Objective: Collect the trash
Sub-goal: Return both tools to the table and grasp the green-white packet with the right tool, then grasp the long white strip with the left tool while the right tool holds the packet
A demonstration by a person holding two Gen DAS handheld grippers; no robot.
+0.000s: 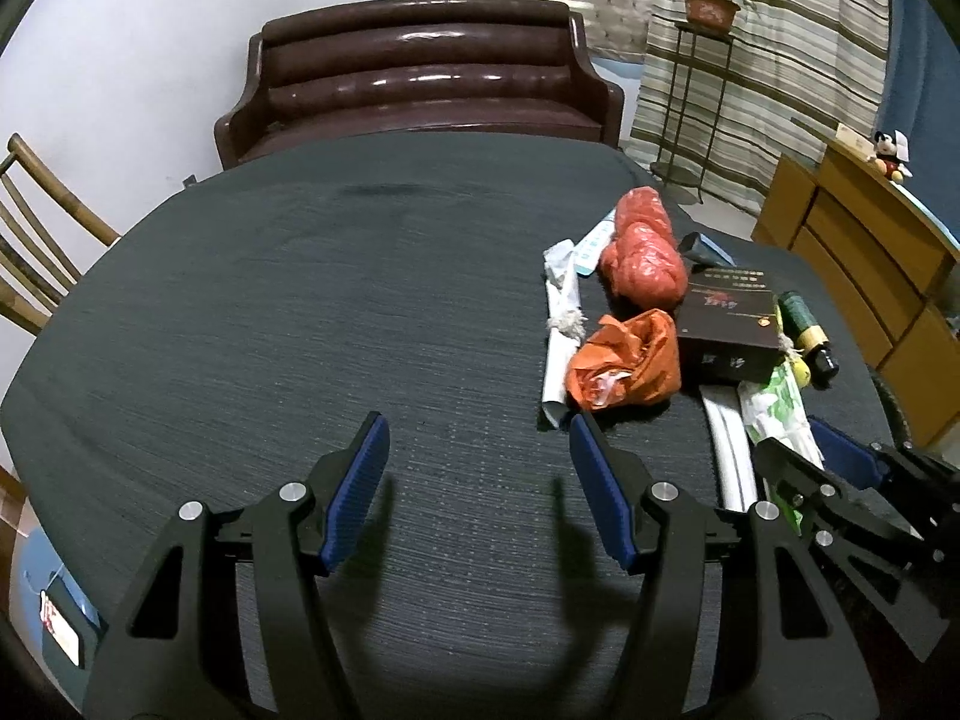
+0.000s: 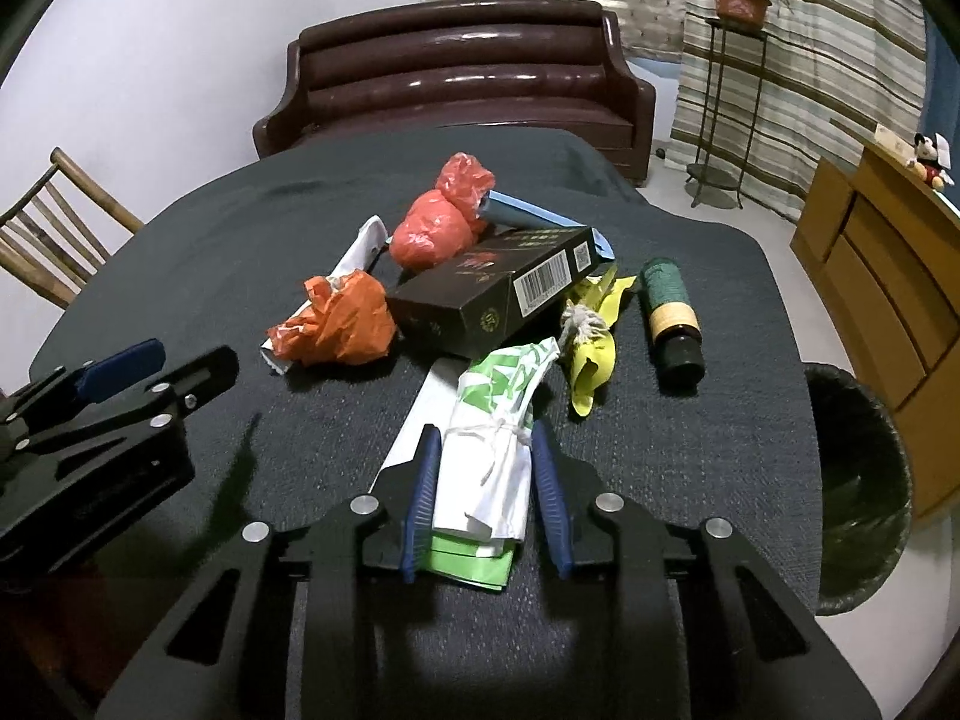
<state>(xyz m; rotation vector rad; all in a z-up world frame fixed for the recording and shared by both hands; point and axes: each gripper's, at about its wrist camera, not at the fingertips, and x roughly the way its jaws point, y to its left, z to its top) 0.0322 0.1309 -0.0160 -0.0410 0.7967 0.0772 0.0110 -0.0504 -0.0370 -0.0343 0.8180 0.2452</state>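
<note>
My right gripper is shut on a green-and-white plastic bag tied with string, one blue pad against each side of it; the bag lies on the dark table. Beyond it lies a heap of trash: a crumpled orange bag, a balled red bag, a black carton, a yellow wrapper and a green bottle on its side. My left gripper stands open over bare cloth, left of the orange bag, with nothing between its fingers.
A black-lined trash bin stands on the floor off the table's right edge. A brown sofa sits behind the table, a bamboo chair at the left and a wooden cabinet at the right.
</note>
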